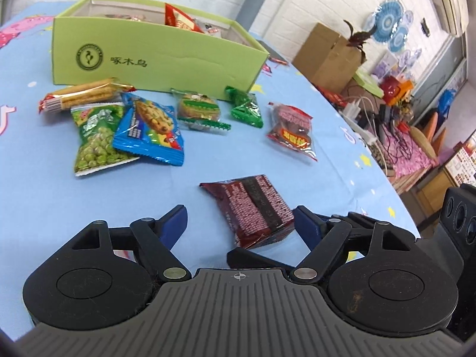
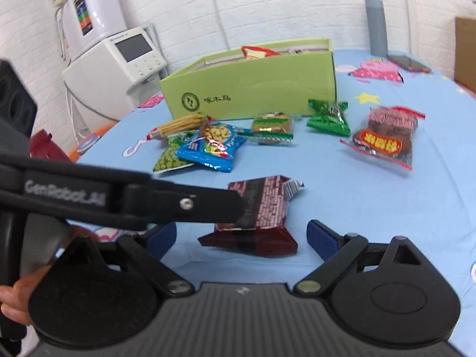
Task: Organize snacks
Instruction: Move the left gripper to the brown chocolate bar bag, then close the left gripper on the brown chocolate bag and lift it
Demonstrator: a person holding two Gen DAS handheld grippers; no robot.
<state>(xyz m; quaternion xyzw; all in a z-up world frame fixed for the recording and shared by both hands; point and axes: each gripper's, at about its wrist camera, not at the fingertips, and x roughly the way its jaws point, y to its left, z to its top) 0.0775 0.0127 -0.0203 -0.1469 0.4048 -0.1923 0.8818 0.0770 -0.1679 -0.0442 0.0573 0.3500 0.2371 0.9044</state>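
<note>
Dark red snack pkt (image 1: 253, 211) lay on blue cloth (image 1: 44, 196) btwn L gripper (image 1: 240, 218) fingers, near its right pad, untouched; jaws wide. R gripper (image 2: 241, 236) wide too, empty.

From my left gripper (image 1: 239, 217), bare blue tablecloth (image 1: 44, 193) lies clear to the left; the dark red packet (image 1: 253, 208) sits dead ahead, and loose snacks (image 1: 128, 125) crowd the way to the green box (image 1: 154, 56).

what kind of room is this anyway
Probably a lived-in home or small office room: a table under a cartoon tablecloth, white brick wall, cluttered side shelf with chargers, and an air conditioner.
</note>
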